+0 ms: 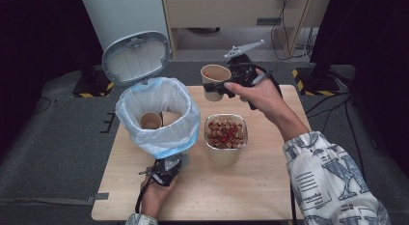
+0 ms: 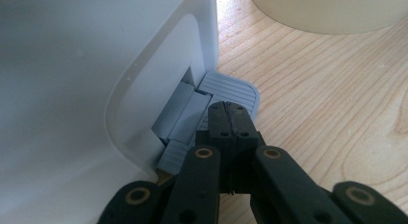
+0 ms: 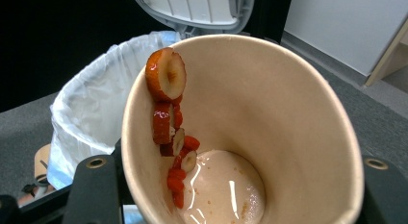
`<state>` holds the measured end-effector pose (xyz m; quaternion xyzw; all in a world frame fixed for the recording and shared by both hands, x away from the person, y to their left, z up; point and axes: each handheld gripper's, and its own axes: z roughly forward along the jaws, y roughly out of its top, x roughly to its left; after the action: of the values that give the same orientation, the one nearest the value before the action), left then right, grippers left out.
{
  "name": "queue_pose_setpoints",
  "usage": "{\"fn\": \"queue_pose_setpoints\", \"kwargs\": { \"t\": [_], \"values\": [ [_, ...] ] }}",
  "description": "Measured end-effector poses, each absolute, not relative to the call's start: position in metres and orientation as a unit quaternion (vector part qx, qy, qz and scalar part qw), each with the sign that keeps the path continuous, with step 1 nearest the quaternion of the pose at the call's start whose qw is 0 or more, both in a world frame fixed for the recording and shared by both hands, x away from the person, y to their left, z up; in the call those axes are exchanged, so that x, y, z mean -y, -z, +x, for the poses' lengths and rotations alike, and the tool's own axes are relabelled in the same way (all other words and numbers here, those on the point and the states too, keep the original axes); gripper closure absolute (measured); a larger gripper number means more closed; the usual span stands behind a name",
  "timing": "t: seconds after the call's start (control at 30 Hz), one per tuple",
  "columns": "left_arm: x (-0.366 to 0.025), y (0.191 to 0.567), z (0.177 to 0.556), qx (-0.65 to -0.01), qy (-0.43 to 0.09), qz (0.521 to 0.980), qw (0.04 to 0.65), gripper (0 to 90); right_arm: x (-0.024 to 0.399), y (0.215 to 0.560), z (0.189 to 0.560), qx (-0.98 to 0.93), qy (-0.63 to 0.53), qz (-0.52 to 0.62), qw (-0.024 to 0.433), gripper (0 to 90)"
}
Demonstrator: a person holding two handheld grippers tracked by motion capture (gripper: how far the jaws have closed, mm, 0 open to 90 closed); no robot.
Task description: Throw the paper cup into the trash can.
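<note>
A brown paper cup (image 1: 214,75) hangs over the table's far edge with my right gripper (image 1: 215,88) shut on it. In the right gripper view the tilted cup (image 3: 288,118) has red fruit slices (image 3: 166,75) stuck down its inner wall, and my right gripper (image 3: 235,195) clasps it from both sides. A white pedal bin (image 1: 129,105) with a plastic liner stands at the left, lid (image 1: 136,57) raised, with paper cups (image 1: 151,120) inside. My left gripper (image 1: 174,161) is shut, and its tips (image 2: 231,113) rest on the bin's grey pedal (image 2: 231,87).
A square bowl (image 1: 245,133) of sliced red fruit sits mid-table, right of the bin, and its base (image 2: 327,12) is just beyond the pedal. The bin wall (image 2: 96,65) stands close on the left gripper's left. The liner (image 3: 91,104) and the lid (image 3: 192,7) lie beyond the cup.
</note>
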<state>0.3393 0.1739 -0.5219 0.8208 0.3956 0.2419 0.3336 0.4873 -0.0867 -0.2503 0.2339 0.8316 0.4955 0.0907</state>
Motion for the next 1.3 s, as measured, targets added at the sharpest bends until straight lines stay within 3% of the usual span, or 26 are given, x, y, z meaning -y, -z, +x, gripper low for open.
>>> {"fn": "queue_pose_setpoints", "kwargs": {
  "t": [1.3],
  "values": [
    [-0.174,0.522,0.34,-0.397,-0.24,0.82,0.335,89.8,0.014,0.256,0.484,-0.838,-0.502,0.204,0.069,33.7]
  ]
}}
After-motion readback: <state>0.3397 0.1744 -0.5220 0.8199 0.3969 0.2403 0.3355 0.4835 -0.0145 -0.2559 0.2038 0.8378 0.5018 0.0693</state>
